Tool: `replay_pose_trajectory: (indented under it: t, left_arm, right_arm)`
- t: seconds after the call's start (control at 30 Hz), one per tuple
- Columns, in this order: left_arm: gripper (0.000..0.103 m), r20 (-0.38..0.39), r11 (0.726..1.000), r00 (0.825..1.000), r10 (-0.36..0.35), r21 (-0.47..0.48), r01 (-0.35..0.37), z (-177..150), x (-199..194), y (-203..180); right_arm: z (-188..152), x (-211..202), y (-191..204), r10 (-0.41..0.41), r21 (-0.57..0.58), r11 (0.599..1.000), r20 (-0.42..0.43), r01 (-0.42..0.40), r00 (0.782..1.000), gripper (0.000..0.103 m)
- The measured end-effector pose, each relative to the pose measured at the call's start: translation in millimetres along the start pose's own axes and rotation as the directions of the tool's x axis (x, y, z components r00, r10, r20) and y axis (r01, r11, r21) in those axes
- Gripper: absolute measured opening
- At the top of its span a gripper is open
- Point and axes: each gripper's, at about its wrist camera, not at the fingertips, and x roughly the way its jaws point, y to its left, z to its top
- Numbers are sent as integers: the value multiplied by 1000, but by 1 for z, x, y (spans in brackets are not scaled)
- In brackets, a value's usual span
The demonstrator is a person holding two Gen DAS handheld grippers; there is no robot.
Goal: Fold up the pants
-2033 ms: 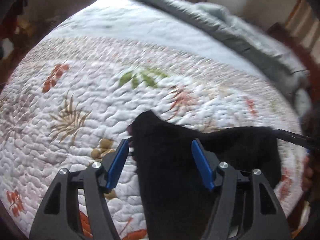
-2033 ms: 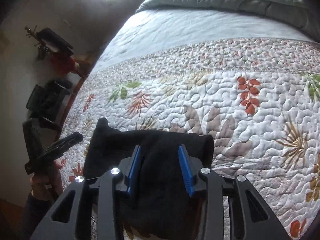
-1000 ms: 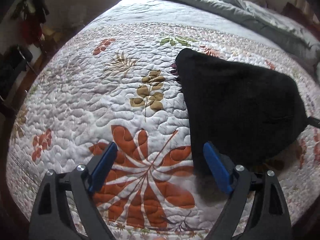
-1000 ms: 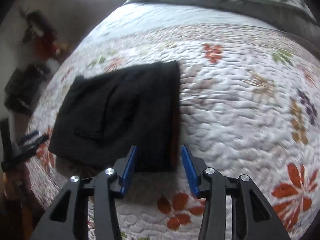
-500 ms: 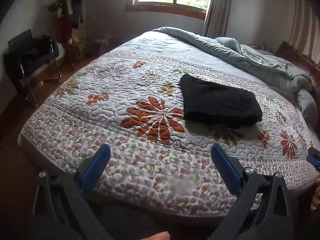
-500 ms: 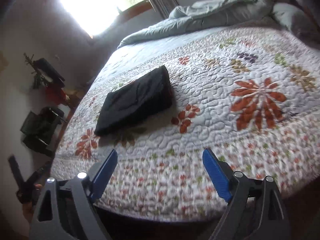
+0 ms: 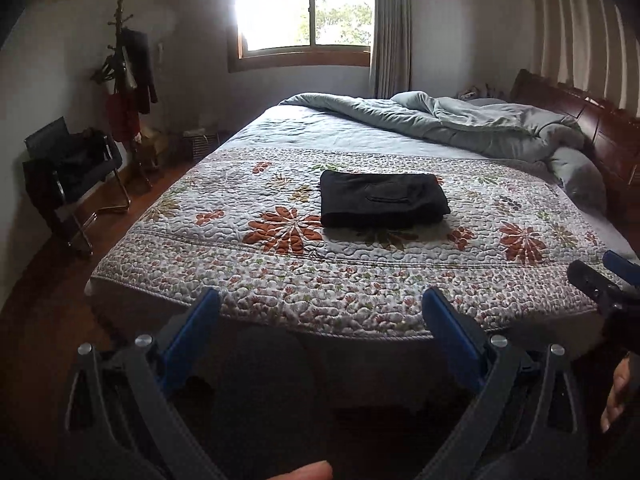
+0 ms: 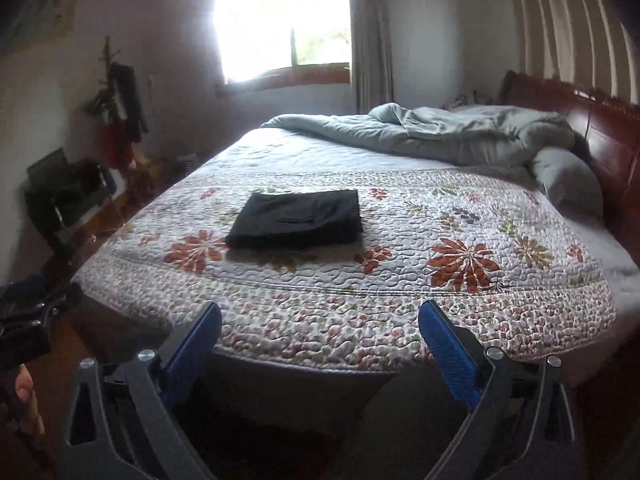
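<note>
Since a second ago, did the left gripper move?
Yes. The left gripper backed away from the pants: then its fingers hung over the quilt beside them, now they sit past the bed's near edge, with the whole bed in view.

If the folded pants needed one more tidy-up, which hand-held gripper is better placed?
Neither clearly. The left hand-held gripper and the right hand-held gripper hang open and empty off the bed's edge, clear of the folded pants.

A home bedroom: wide bed [image 7: 360, 280] under a floral quilt [image 7: 280, 272], rumpled grey duvet [image 7: 460, 124] against a dark wooden headboard [image 7: 600, 132], curtained window [image 7: 308, 8], coat stand [image 7: 124, 68] hung with clothes, black chair [image 7: 72, 168] on wood floor.
</note>
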Motion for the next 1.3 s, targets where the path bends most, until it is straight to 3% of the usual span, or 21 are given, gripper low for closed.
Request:
replay_pose_trajectory:
  t: [0.2,0.43,1.3]
  left_arm:
    - [100,39,1000,999,0,-12,0,-7,-33,3]
    - [100,45,1000,999,-21,-10,22,-10,-39,-9]
    - [100,71,999,997,-22,-23,23,-5,-51,-11]
  right_arm:
    - [6,-37,13,-19,11,1000,54,19,998,99]
    - [12,-62,15,-46,23,999,118,44,992,99]
    - [8,-67,22,-32,-7,999,116,33,993,99]
